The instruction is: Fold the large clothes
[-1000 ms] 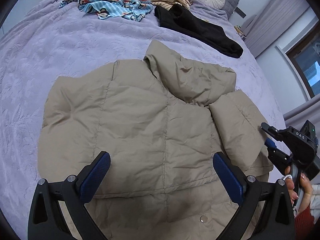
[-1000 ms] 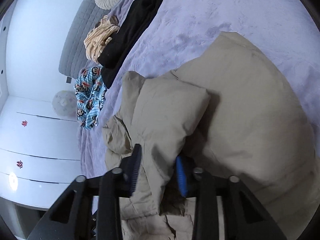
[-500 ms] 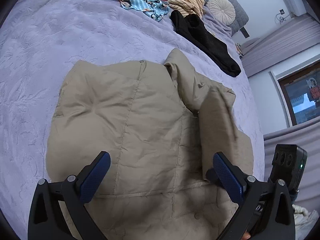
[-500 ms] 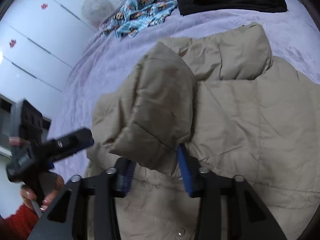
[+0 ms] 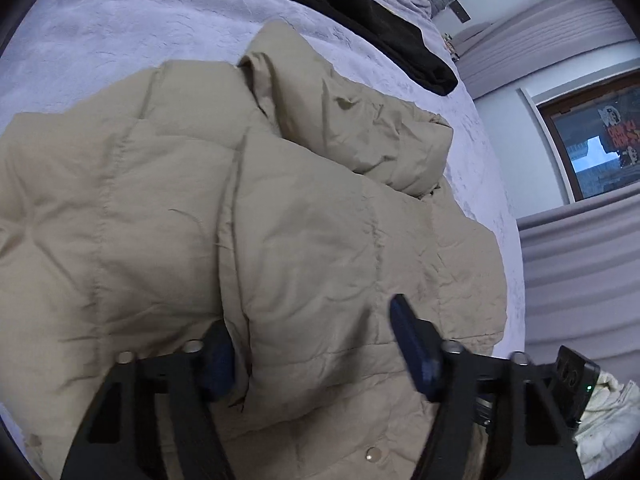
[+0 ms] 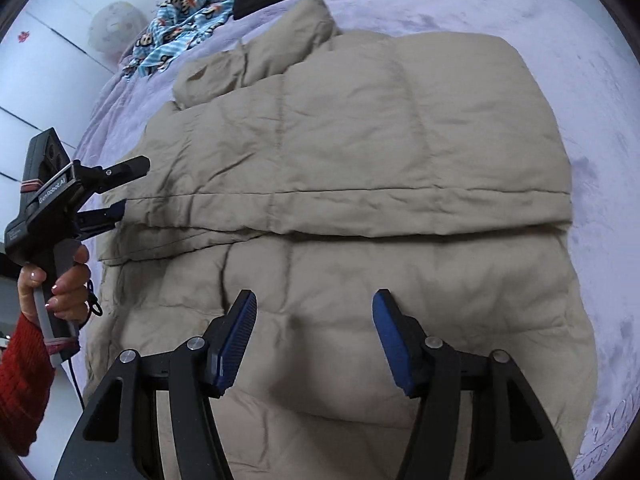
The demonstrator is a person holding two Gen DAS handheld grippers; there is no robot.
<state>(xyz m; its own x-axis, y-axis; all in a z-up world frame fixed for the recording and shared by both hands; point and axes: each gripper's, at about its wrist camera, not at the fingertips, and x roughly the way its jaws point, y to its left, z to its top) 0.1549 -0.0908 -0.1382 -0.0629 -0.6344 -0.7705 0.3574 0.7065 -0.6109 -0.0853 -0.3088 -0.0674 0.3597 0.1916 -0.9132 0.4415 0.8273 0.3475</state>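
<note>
Our right tongs (image 6: 314, 340) hover over the beige puffer jacket (image 6: 360, 152), their jaws opening with nothing between them. Our left tongs (image 5: 316, 344) are closing around the folded-in sleeve (image 5: 320, 240). On the bed (image 6: 600, 80), padding may spring back and undo the fold.

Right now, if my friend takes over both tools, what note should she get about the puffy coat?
Left tool: closing around the edge of the sleeve folded across the beige puffer jacket.
Right tool: opening, nothing between its pads, hovering over the jacket's lower part.
Jacket lies on the purple bedspread; other clothes are piled near the headboard.
Done: one sleeve folded in.
Left: probably the other sleeve, then folding the body.
</note>
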